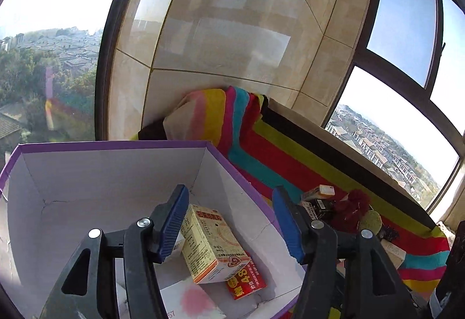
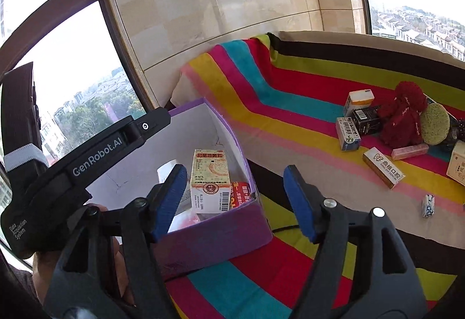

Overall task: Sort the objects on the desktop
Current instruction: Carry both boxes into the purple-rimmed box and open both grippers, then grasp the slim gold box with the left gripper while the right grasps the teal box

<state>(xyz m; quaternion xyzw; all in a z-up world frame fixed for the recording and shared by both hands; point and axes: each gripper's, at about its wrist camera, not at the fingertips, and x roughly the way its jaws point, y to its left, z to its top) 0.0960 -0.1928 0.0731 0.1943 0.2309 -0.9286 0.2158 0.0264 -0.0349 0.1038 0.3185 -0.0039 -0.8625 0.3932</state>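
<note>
Both claws gaping, empty: left claw (image 1: 229, 224) over purple box (image 1: 244, 173) holding yellow carton (image 1: 207, 243) against its right wall, right claw (image 2: 235, 202) above box's near corner, striped blanket (image 2: 290, 104) beneath.

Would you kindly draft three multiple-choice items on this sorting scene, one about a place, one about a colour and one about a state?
1. Where is the cream medicine box with the orange band?
A. inside the purple storage box
B. on the striped cloth beside the red knitted toy
C. held in the right gripper

2. What colour are the gripper finger pads?
A. red
B. blue
C. green

3. How does the left gripper stand?
A. shut on a box
B. shut on nothing
C. open and empty

Key: 1 A, the medicine box lies within the walls of the purple storage box. 2 B, the pads of the right gripper are blue. 3 C, the left gripper shows a wide gap holding nothing.
</note>
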